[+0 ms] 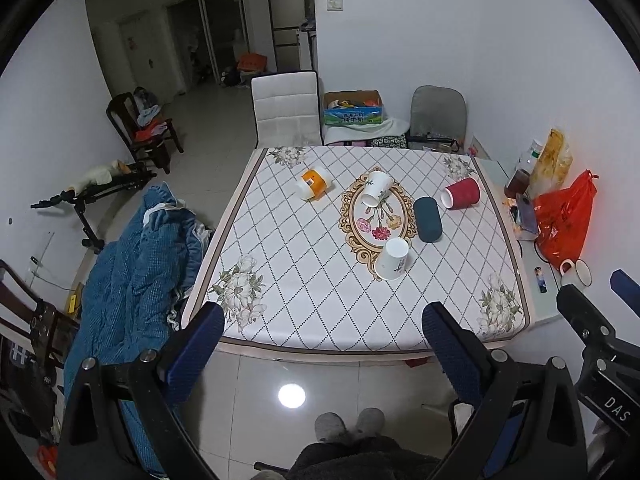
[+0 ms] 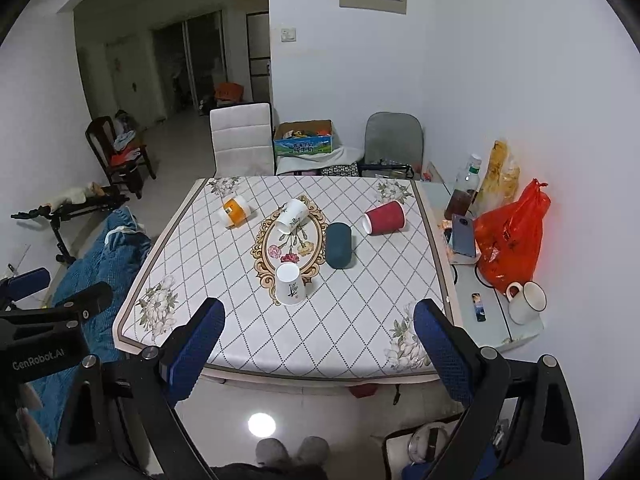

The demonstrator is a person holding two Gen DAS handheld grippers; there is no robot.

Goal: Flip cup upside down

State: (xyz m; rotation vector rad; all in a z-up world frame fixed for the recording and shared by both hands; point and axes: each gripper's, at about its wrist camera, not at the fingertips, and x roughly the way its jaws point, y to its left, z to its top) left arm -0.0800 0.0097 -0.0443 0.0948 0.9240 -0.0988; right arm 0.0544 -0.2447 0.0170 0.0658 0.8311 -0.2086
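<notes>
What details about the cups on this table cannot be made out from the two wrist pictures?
- Dark teal cup: its mouth is turned away in both views, so the open end is unclear.
- Nearest white cup: upside down, so its inside is hidden; its print is too small to read.
- Orange-labelled cup: label text too small in both views.
- Red cup: its interior is too small to show any contents.

Four cups lie tipped on the tablecloth; a fifth white cup (image 1: 393, 259) stands inverted
</notes>
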